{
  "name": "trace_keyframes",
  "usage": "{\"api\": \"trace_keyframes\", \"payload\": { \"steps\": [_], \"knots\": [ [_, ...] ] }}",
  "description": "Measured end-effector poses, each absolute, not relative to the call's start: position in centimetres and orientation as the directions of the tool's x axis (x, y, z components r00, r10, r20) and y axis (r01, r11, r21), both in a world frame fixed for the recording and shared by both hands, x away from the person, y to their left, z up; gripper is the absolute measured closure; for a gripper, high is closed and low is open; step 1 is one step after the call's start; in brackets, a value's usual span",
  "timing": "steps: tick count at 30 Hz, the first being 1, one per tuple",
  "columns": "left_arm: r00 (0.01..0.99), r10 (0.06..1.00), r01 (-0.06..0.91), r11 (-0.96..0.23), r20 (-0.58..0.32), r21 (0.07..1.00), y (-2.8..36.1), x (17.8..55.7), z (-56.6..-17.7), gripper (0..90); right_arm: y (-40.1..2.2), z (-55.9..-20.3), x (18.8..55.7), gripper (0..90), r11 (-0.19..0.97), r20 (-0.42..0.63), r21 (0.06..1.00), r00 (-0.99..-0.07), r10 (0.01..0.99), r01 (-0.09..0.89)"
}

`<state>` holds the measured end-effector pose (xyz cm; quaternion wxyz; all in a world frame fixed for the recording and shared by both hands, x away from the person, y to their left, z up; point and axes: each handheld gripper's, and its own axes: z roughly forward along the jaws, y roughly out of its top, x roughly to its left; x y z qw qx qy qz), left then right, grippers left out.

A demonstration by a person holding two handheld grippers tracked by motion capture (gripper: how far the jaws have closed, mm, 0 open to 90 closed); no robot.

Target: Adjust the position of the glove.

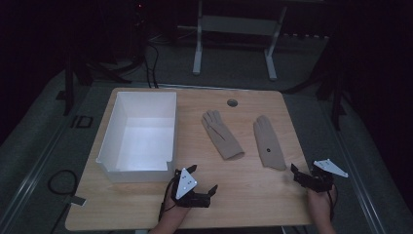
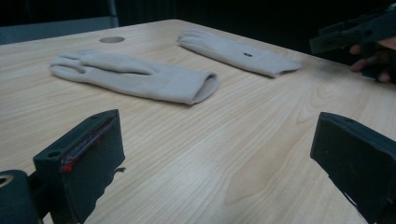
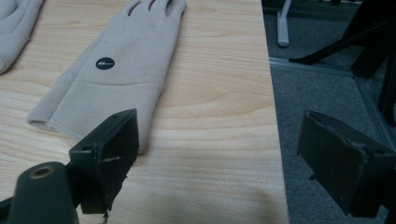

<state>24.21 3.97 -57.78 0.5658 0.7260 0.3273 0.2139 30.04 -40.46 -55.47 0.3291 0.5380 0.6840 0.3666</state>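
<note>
Gloves: none gripped yet. Left tongs [image 1: 203,179] and right tongs [image 1: 305,171] stand apart, empty. Left glove [image 1: 222,134] lies ahead of left tongs; right glove [image 1: 269,143] just beyond right tongs. White box [image 1: 113,165] holds 0 gloves; all handling remains.

- Setting: lab / recording workspace, dark room, light falls on the surface [image 1: 146,204] only.
- Surface = light wood top w/ round cable hole [image 1: 232,103], desk-type, stands on grey carpet floor [image 1: 29,146].
- Behind it: white metal frame legs [image 1: 197,48] of a 2nd stand or desk; dark tripod-like struts [image 1: 336,92] at both sides.
- Black cables [image 1: 58,178] loose on floor at left; a small red indicator light [image 1: 140,7] at the back, equipment too dark to tell.
- No household furnishings in sight; sparse, staged layout.
</note>
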Motion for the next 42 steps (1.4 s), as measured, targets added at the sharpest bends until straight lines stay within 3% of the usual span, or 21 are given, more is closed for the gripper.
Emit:
{"api": "trace_keyframes", "payload": {
  "steps": [8, 17, 28, 42],
  "knots": [
    [0.706, 0.706, 0.235, -0.158, -0.056, 0.959, 3.8, 24.0, -57.7, 3.0, -40.8, -55.2, 30.5, 11.7, 0.128, -0.013, 0.844, -0.22, 0.975, 0.521],
    [0.707, 0.705, 0.235, -0.152, -0.062, 0.96, 3.8, 24.0, -57.8, 3.0, -39.8, -53.8, 30.8, 11.9, 0.204, -0.084, 0.838, -0.25, 0.965, 0.507],
    [0.708, 0.703, 0.236, -0.155, -0.061, 0.959, 3.8, 23.9, -57.8, 3.0, -37.6, -52.0, 32.4, 14.7, 0.177, 0.043, 0.805, -0.354, 0.934, 0.566],
    [0.715, 0.696, 0.24, -0.153, -0.068, 0.959, 3.8, 24.0, -57.8, 3.0, -33.5, -49.1, 34.1, 13.5, 0.214, 0.054, 0.829, -0.455, 0.889, 0.516]
  ]
}}
